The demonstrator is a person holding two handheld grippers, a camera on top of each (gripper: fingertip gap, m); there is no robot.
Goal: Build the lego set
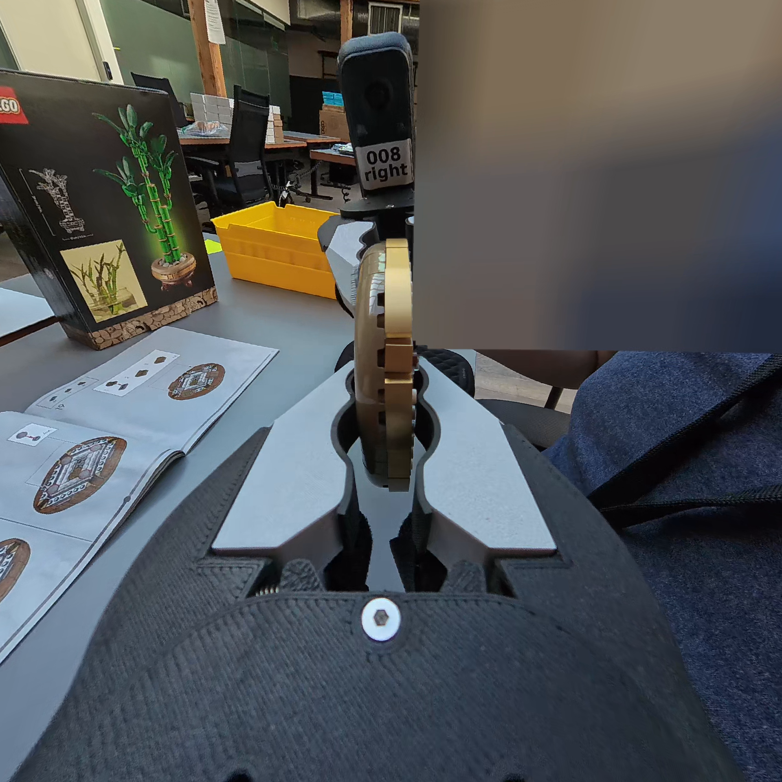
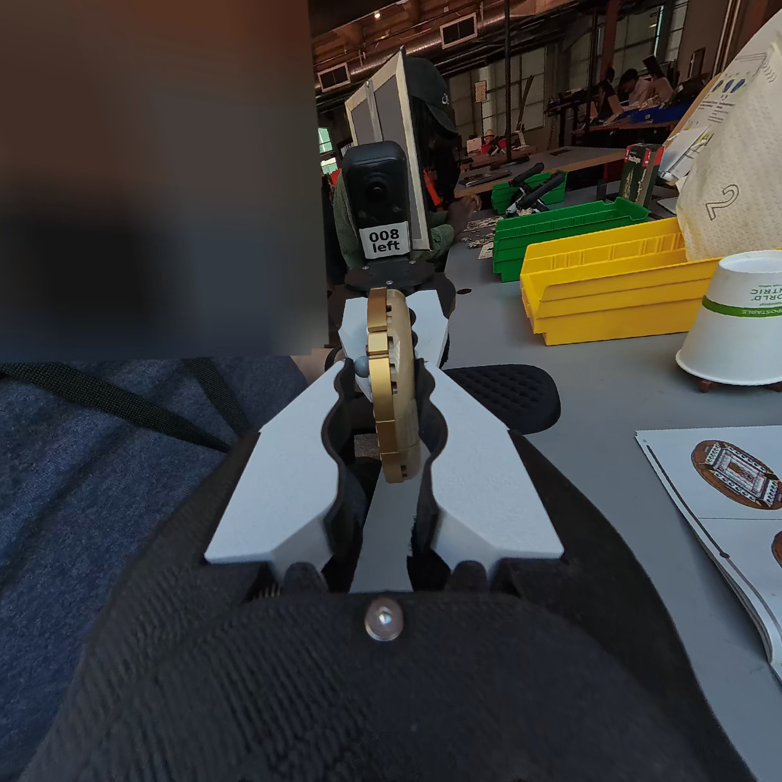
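Clamping one round gold-rimmed base (image 1: 387, 364) edge-on, left gripper (image 1: 383, 381) and right gripper (image 2: 383, 376) face each other beside the instruction booklet (image 1: 127, 423); base assembled, bamboo stalks seemingly unbuilt.

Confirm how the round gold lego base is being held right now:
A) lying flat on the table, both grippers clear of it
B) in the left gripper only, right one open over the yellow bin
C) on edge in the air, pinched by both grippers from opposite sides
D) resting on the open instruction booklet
C: the gold lego base stands on edge between the left gripper and the right gripper, each gripper's fingers closed on its rim from opposite ends, above the table.
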